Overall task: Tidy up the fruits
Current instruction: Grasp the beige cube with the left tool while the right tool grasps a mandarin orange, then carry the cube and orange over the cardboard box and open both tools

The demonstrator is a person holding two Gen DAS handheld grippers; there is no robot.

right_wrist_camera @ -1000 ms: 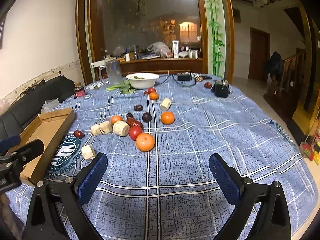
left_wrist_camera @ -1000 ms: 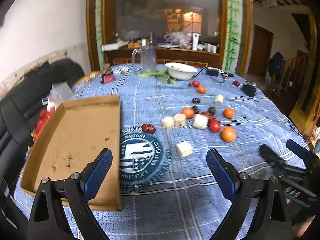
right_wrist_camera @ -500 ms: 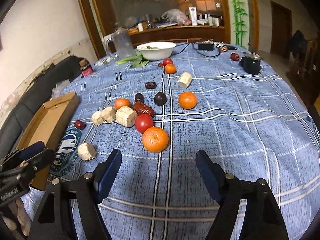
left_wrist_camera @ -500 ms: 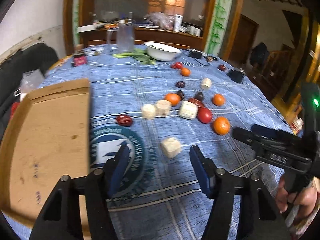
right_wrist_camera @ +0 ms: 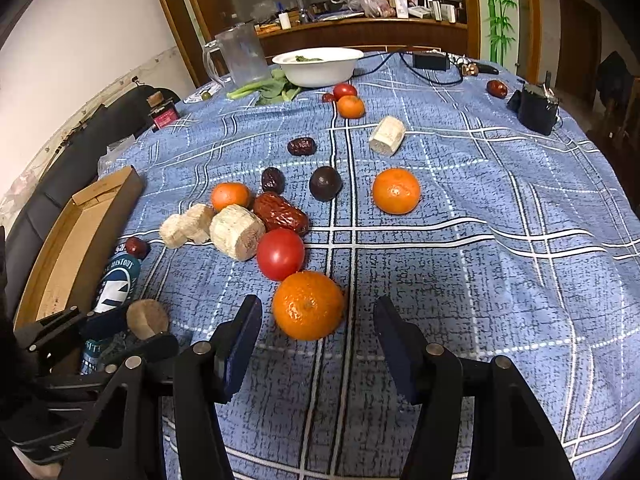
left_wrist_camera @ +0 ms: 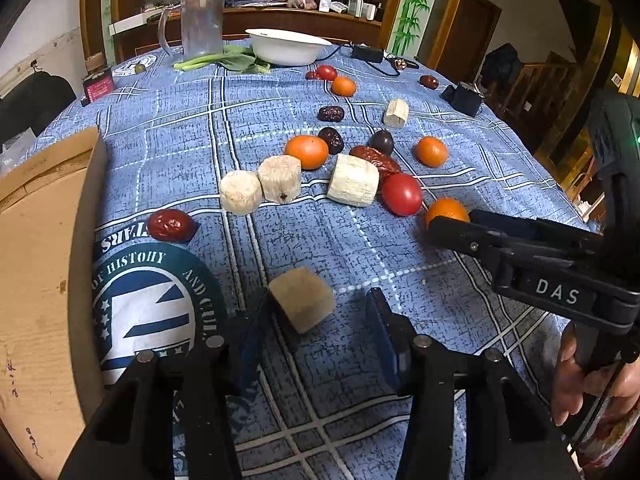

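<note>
**Both grippers tipped down, jaws partway in**

Left gripper sits bottom centre of its own view, angled downward, jaws just been closing but pads not pressing anything yet. Right gripper same deal, bottom centre, partly closed. A bare hand grips the right handle at lower right.

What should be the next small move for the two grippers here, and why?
Probably close both. The left gripper, jaws just closing, brackets the beige chunk; the right gripper, also closing, brackets the nearest orange. Neither looks pinched yet.
</note>
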